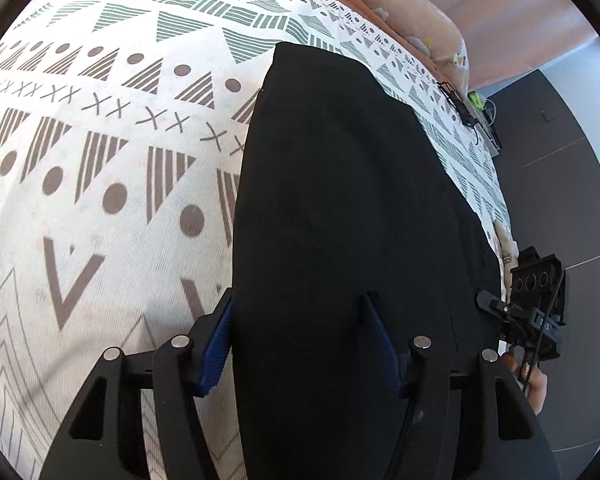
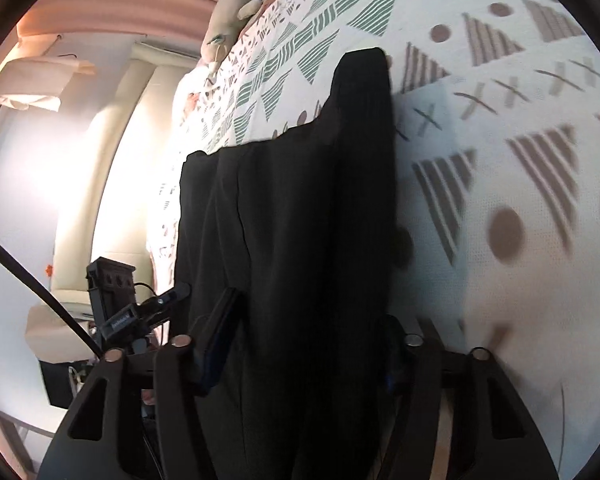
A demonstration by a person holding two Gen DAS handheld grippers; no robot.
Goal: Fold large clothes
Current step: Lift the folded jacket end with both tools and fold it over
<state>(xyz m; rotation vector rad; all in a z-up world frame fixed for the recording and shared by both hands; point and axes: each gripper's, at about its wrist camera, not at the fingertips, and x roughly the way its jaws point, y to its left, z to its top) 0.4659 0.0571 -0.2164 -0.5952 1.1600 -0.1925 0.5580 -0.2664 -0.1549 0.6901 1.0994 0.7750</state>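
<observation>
A large black garment point(image 1: 348, 208) lies stretched along a bed with a white patterned sheet point(image 1: 100, 184). My left gripper point(image 1: 300, 320) has its blue-padded fingers point(image 1: 216, 344) spread wide with the garment's near edge between them; the cloth is not pinched. The right gripper shows at the right edge of the left wrist view point(image 1: 536, 304). In the right wrist view the black garment point(image 2: 300, 220) hangs in folds over the bed edge. My right gripper point(image 2: 304, 344) also has its fingers point(image 2: 216, 340) spread apart, with cloth draped between them. The left gripper point(image 2: 120, 304) shows at the left.
Pillows and a peach blanket point(image 1: 420, 12) sit at the head of the bed. A dark floor point(image 1: 560, 168) lies beside the bed. A cream upholstered chair or headboard point(image 2: 112, 184) and pink curtains point(image 2: 132, 4) stand off the bed edge. A black cable point(image 1: 460, 108) lies on the sheet.
</observation>
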